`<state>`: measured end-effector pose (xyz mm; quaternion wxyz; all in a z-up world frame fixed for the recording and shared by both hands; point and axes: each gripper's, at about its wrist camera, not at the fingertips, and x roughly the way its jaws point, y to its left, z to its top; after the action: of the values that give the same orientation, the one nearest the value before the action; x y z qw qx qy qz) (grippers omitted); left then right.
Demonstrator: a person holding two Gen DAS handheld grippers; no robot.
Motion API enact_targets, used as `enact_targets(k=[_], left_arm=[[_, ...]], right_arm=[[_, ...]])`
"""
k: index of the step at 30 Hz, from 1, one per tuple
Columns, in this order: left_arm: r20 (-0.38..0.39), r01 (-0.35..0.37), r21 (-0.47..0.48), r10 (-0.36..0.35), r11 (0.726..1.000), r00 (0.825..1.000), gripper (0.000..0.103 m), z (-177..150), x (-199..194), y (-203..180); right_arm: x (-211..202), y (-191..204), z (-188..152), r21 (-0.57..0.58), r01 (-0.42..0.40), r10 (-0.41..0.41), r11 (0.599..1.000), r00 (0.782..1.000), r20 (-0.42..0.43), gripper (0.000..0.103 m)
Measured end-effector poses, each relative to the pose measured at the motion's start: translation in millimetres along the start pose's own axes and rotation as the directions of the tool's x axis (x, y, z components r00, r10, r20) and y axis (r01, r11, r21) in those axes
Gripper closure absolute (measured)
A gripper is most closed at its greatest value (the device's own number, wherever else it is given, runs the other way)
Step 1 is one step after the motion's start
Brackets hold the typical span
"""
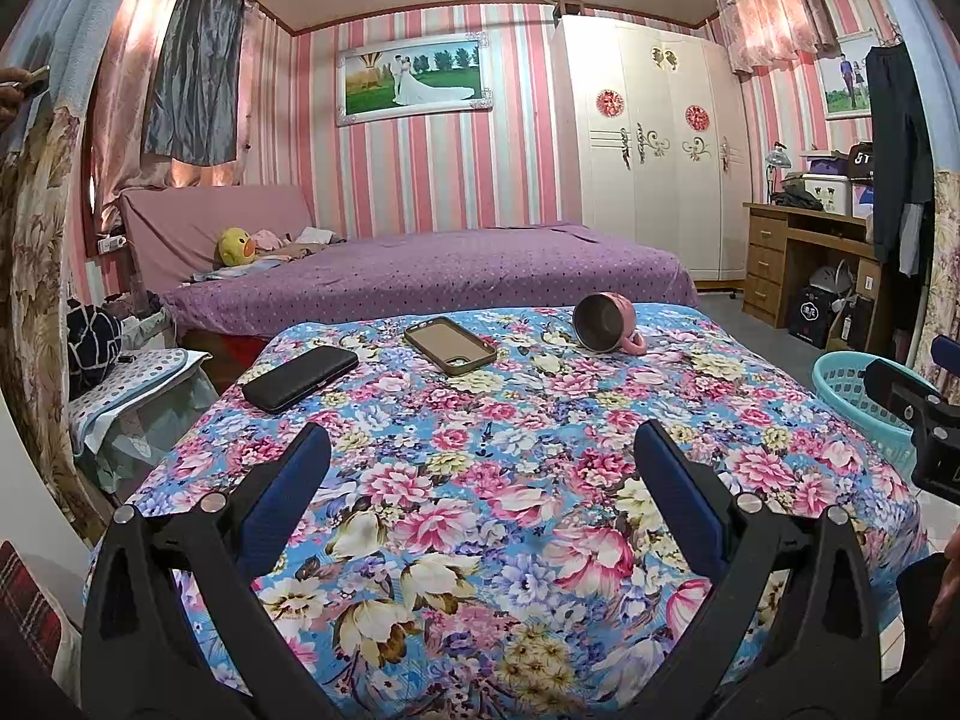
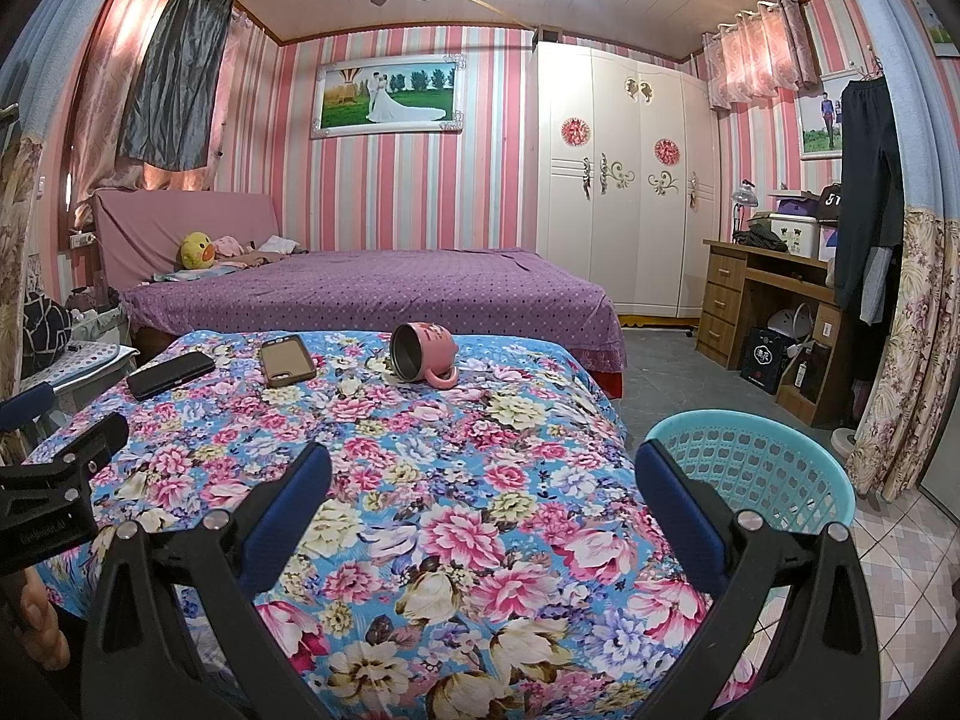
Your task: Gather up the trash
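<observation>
A floral-covered table (image 1: 480, 480) holds a pink mug (image 1: 606, 321) lying on its side, a brown phone case (image 1: 450, 345) and a black wallet-like case (image 1: 300, 378). The same mug (image 2: 423, 354), brown case (image 2: 288, 360) and black case (image 2: 171, 375) show in the right wrist view. A teal plastic basket (image 2: 774, 480) stands on the floor right of the table; it also shows in the left wrist view (image 1: 858, 396). My left gripper (image 1: 480, 480) is open and empty above the near half of the cloth. My right gripper (image 2: 480, 480) is open and empty over the table's right edge.
A purple bed (image 1: 420, 276) lies behind the table, with a white wardrobe (image 1: 654, 144) and a wooden desk (image 1: 798, 258) at the right. A covered stand (image 1: 138, 396) sits left of the table. Tiled floor (image 2: 900, 570) lies beside the basket.
</observation>
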<state>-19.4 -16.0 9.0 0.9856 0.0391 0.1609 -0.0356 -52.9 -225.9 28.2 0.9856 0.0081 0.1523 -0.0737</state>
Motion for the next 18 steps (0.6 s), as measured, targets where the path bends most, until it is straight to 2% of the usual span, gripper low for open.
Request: enact_targets(k=[18], left_arm=[[0.003, -0.001, -0.002, 0.001, 1.000, 1.000, 0.005, 1.7, 1.9, 2.1]], right_arm=[[-0.2, 0.8, -1.8, -0.001, 0.000, 0.000, 1.000, 1.000, 0.001, 0.004]])
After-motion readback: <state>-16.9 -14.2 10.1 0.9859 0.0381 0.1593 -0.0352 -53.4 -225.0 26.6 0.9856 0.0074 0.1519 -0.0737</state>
